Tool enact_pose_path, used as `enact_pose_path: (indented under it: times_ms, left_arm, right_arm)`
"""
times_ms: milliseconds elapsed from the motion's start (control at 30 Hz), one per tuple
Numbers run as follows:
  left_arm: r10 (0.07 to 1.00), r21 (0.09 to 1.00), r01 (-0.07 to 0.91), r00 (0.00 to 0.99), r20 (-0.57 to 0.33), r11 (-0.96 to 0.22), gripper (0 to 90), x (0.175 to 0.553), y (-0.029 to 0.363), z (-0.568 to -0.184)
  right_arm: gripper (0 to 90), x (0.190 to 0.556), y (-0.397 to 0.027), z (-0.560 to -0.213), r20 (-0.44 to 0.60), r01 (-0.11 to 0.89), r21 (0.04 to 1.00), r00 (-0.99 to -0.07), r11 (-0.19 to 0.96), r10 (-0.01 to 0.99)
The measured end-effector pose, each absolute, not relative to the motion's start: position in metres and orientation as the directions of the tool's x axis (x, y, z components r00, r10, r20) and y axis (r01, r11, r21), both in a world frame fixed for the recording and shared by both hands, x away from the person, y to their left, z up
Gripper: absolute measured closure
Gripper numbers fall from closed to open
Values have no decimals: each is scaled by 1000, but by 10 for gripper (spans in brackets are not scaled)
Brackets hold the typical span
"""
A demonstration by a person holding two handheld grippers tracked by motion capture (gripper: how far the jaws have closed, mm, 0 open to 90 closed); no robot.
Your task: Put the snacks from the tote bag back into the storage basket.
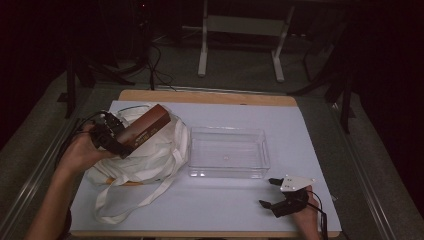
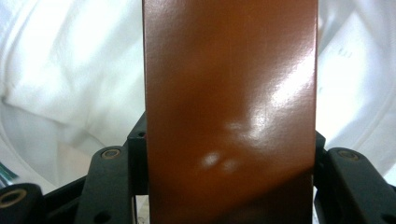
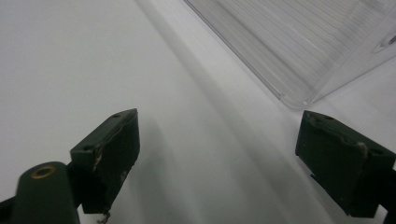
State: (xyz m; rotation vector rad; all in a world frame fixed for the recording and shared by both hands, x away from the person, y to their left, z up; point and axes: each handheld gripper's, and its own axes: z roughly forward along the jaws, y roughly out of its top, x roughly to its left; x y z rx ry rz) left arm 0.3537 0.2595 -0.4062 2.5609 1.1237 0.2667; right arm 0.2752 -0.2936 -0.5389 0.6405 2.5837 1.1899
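A glossy brown box (image 1: pixel 146 126) is held above a crumpled white cloth bag (image 1: pixel 150 155) at the table's left, with my left gripper (image 1: pixel 116 139) shut on its near end. Up close, the brown box (image 2: pixel 229 107) runs up between the black jaws, the white bag (image 2: pixel 70 70) behind it. A clear plastic tray (image 1: pixel 228 151) sits empty at mid-table. My right gripper (image 1: pixel 268 192) rests near the front right edge, jaws wide apart over bare white surface. In the right gripper view, my right gripper (image 3: pixel 233 154) is open, and the tray's corner (image 3: pixel 299 93) lies just beyond it.
A white sheet (image 1: pixel 215 200) covers a wooden table (image 1: pixel 210 96). The bag's long handles (image 1: pixel 125 202) trail toward the front left. Beyond the table stand the white legs of another table (image 1: pixel 202 45) and dark cables on the floor.
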Motion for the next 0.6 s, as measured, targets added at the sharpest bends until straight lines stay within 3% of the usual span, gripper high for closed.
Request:
enact_pose_path:
  times_ms: [600]
  left_arm:
    - [637, 392, 563, 767, 80, -728, 442, 353, 231, -390]
  right_arm:
    - [138, 275, -294, -539, -21, 292, 763, -880, 576, 475]
